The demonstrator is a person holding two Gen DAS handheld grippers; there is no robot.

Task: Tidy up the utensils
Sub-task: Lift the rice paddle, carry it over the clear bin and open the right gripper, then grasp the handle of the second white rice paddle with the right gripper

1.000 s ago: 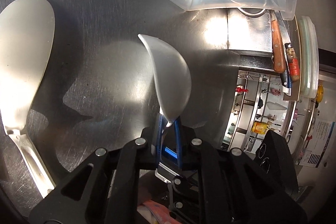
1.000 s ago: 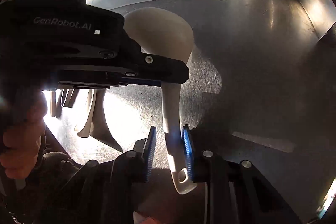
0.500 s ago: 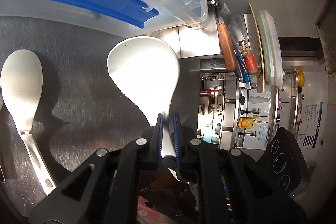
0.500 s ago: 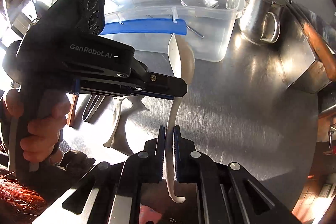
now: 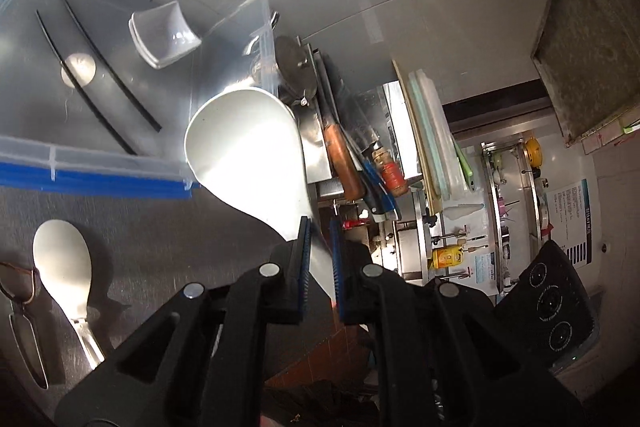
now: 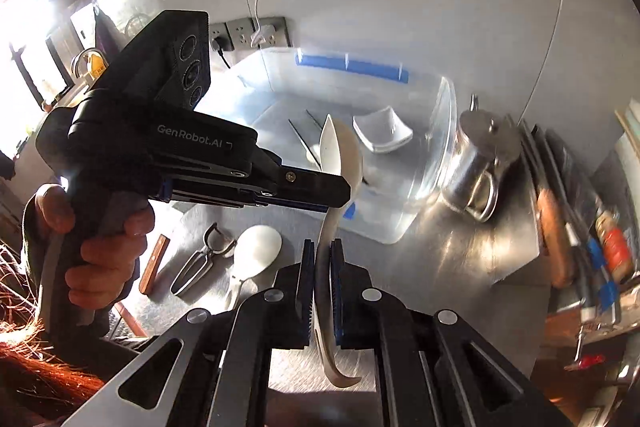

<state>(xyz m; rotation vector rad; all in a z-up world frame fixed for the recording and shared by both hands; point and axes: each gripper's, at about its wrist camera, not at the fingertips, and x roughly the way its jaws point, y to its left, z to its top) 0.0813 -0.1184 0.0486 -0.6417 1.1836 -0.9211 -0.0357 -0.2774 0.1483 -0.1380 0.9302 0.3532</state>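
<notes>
My left gripper [image 5: 319,227] is shut on the neck of a white rice paddle [image 5: 244,155], whose blade is raised in front of the near corner of a clear bin [image 5: 120,163] with blue handles. My right gripper [image 6: 320,251] is shut on the curved handle of a second white paddle [image 6: 352,163], held upright before the same bin [image 6: 420,195]. The left gripper [image 6: 340,191], held by a hand, crosses just in front of that paddle. A third white paddle [image 5: 60,259] lies on the steel table. Inside the bin are black chopsticks [image 5: 108,67] and a small white dish [image 5: 164,35].
A metal peeler [image 6: 196,267] and a wooden-handled tool [image 6: 154,263] lie by the third paddle [image 6: 256,251]. A steel jug [image 6: 476,163] stands right of the bin. Knives [image 6: 552,219] and cutting boards [image 5: 428,135] sit at the table's right end.
Both grippers have risen from the table, each carrying a paddle. The right jaws closed onto the handle. The bin's inside has come into view from above.
</notes>
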